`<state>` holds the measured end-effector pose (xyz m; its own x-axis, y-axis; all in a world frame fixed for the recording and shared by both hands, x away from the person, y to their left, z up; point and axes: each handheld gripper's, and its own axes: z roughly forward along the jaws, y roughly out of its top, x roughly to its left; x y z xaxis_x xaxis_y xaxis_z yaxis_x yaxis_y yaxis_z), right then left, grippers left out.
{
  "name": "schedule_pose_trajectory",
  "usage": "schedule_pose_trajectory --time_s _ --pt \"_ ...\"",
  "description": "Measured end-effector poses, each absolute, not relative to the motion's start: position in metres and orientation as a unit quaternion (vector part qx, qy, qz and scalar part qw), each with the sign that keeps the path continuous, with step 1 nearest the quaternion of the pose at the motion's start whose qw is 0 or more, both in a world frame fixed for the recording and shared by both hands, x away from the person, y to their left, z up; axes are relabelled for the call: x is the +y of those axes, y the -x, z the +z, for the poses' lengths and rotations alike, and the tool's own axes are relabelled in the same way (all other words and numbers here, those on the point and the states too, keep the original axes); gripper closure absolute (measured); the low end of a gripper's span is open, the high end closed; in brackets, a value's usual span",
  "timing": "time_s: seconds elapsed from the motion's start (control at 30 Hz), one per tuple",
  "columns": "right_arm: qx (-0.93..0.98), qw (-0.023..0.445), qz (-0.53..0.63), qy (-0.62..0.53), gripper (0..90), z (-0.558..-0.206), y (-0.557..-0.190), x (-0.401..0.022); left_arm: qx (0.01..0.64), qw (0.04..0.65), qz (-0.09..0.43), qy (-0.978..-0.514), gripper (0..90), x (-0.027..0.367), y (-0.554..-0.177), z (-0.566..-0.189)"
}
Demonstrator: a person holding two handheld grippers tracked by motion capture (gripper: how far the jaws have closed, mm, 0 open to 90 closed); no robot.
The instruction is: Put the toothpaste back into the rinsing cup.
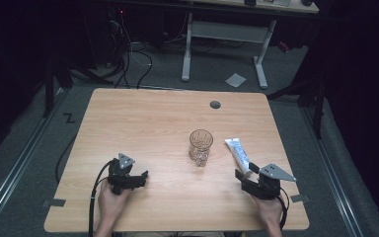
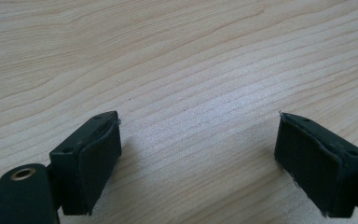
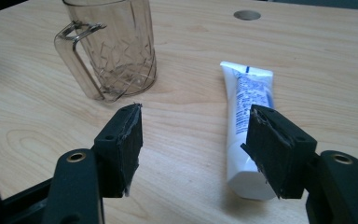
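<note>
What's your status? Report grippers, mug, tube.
Left gripper open, empty. Right gripper open beside tube, not gripping. Mug upright, untouched. Table otherwise bare.

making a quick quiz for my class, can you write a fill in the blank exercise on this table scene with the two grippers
1. The clear mug stands ____ on the table.
2. The white tube lies nearest the ____ gripper.
3. The left gripper has only bare ____ between its jaws.
4. Both grippers' jaws are ____.

Missing words: upright; right; table; open
</note>
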<state>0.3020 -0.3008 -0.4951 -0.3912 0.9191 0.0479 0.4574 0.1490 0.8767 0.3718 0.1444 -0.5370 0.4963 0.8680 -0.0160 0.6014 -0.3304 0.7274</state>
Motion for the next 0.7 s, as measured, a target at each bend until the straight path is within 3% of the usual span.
schedule_pose_trajectory --time_s 0.7 --pt "0.681 0.269 0.418 -0.538 38.0 -0.489 -0.326 -0.327 0.464 0.346 0.192 -0.792 14.8 0.144 -0.372 -0.537"
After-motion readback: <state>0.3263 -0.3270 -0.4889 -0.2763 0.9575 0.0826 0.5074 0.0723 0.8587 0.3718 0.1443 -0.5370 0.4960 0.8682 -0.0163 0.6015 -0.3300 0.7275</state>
